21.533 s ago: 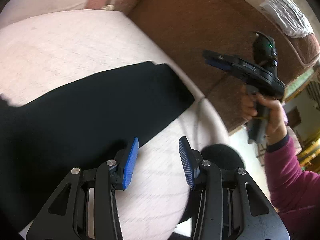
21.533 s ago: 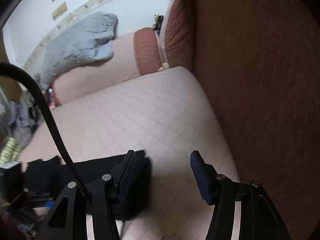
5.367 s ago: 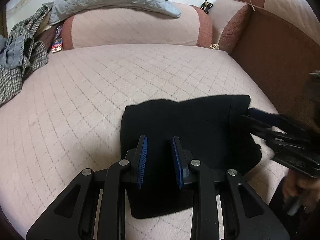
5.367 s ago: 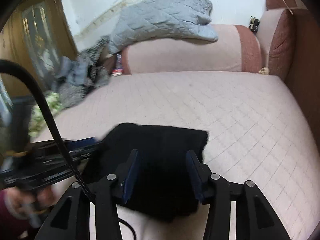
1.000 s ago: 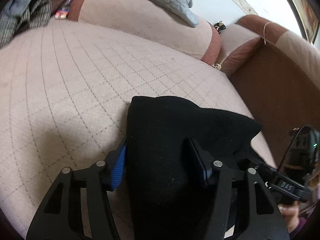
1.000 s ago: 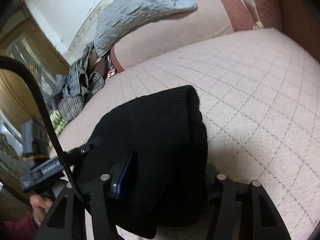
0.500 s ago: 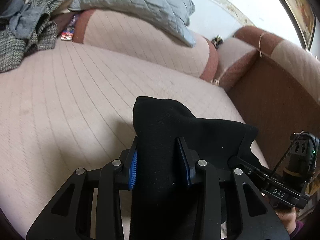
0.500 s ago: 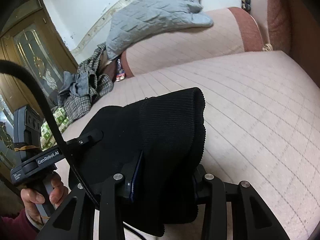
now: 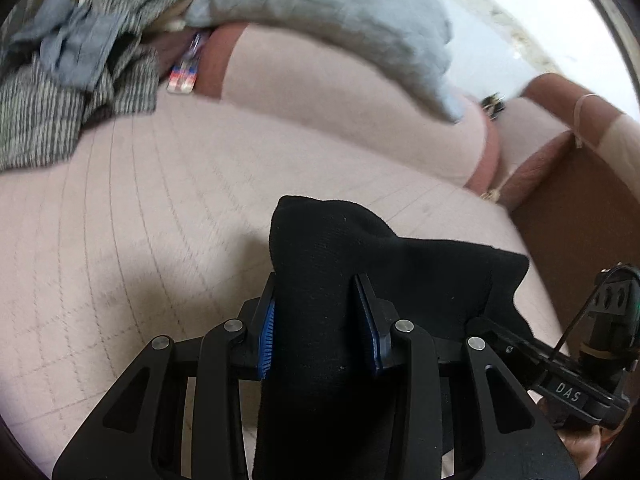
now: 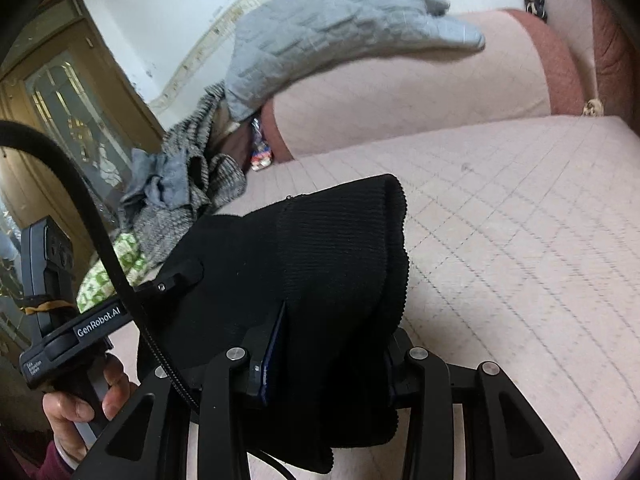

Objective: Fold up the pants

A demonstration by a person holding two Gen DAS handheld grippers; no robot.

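The black pants (image 9: 360, 264) are folded into a thick bundle and held up above the pink quilted sofa seat (image 9: 140, 208). My left gripper (image 9: 318, 320) is shut on the bundle's left end, with cloth filling the gap between its blue pads. My right gripper (image 10: 332, 344) is shut on the bundle's right end (image 10: 340, 248), and the cloth hides its right finger. Each gripper shows in the other's view: the right one (image 9: 560, 368) at the far right, the left one (image 10: 104, 316) at the lower left.
A grey quilted blanket (image 9: 340, 12) lies over the sofa's back cushion (image 9: 340, 108). A heap of grey and checked clothes (image 9: 68, 80) sits at the seat's far left. The brown armrest (image 9: 580, 208) bounds the seat on the right. A wooden door (image 10: 68, 120) stands behind.
Both grippers have lifted the bundle higher off the seat and both views have tilted up toward the back cushion. Both remain shut on the pants.
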